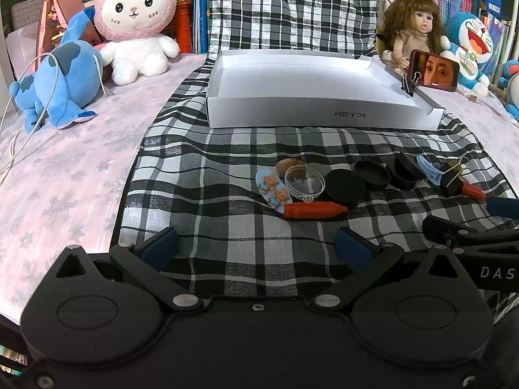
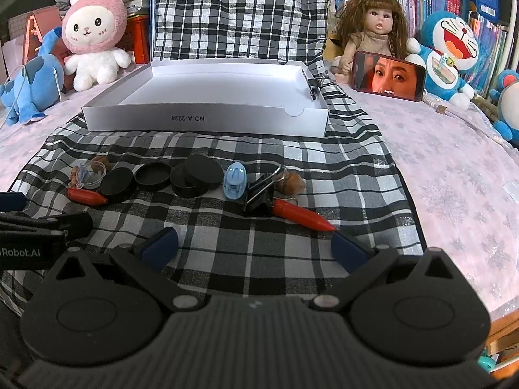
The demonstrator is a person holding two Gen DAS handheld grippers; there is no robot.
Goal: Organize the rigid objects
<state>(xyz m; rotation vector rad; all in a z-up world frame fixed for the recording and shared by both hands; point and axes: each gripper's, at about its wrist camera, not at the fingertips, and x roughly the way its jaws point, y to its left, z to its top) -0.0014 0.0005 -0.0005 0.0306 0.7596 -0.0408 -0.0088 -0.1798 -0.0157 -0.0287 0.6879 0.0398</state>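
A shallow white box (image 1: 321,119) (image 2: 204,118) stands empty on the plaid cloth behind a row of small items. In the left wrist view: a bear-print oval tag (image 1: 273,192), a clear plastic lid (image 1: 304,181), a red crayon (image 1: 314,210), black round caps (image 1: 345,187). In the right wrist view: black caps (image 2: 152,176), a light blue clip (image 2: 235,181), a black binder clip (image 2: 259,198), an acorn (image 2: 291,182), a second red crayon (image 2: 301,215). My left gripper (image 1: 256,249) and right gripper (image 2: 254,248) both hover open just short of the row, holding nothing.
Plush toys (image 1: 136,29), a doll (image 2: 373,26) and a phone (image 2: 387,76) playing video line the back of the bed. A black binder clip (image 1: 407,84) sits on the box's right wall. Bookshelves rise behind. A white cable (image 1: 19,129) trails at left.
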